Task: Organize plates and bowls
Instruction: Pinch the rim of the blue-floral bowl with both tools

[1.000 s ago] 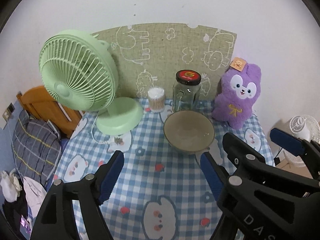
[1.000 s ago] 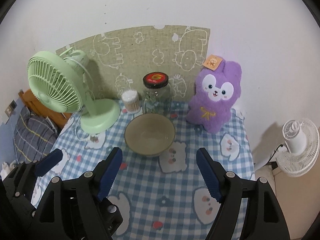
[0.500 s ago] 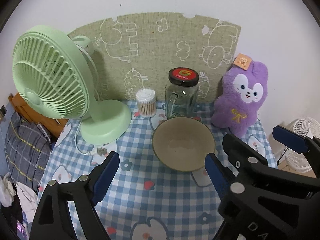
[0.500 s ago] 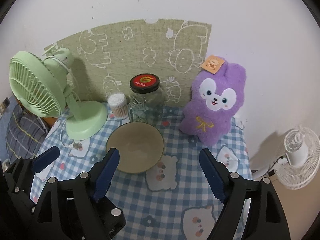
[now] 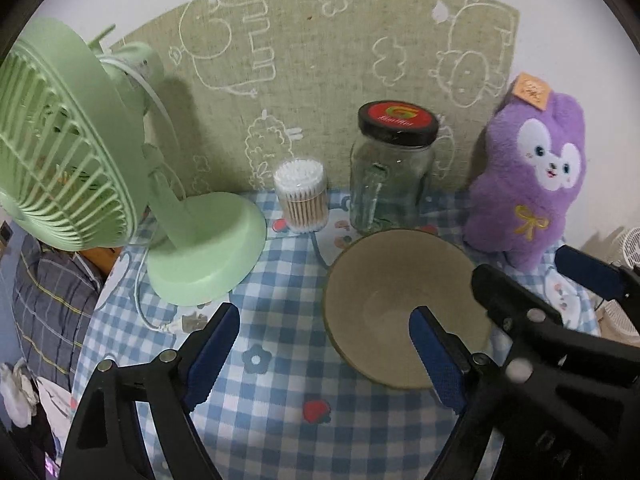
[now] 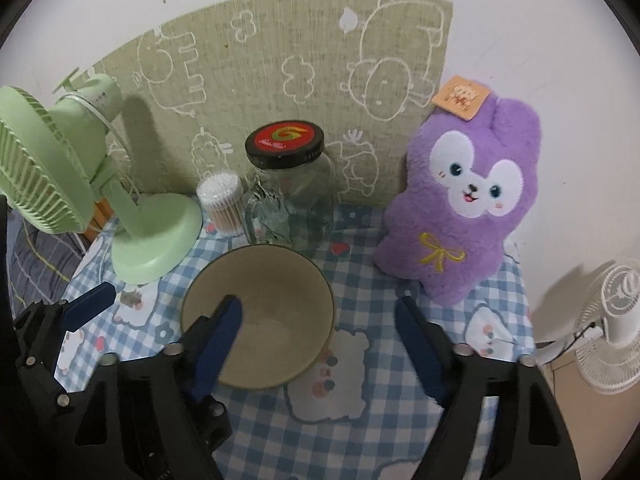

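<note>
A tan-grey bowl (image 5: 404, 292) stands upright and empty on the blue checked tablecloth; it also shows in the right wrist view (image 6: 272, 300). My left gripper (image 5: 324, 340) is open, its right finger over the bowl's near right rim, its left finger over bare cloth. My right gripper (image 6: 320, 320) is open, its left finger over the bowl's near left part, its right finger over the cloth right of the bowl. The right gripper also shows at the right edge of the left wrist view (image 5: 532, 312). The left gripper shows at the left of the right wrist view (image 6: 80, 312).
A green desk fan (image 5: 88, 168) stands at the left with its cord on the cloth. A cotton-swab tub (image 5: 302, 196) and a glass jar with a black lid (image 5: 390, 172) stand behind the bowl. A purple plush rabbit (image 6: 468, 200) leans on the wall at right. A white fan (image 6: 608, 320) stands beyond the table's right edge.
Both grippers have moved forward toward the bowl and the wall. The bowl now lies under the inner fingers of both. Both stay open.
</note>
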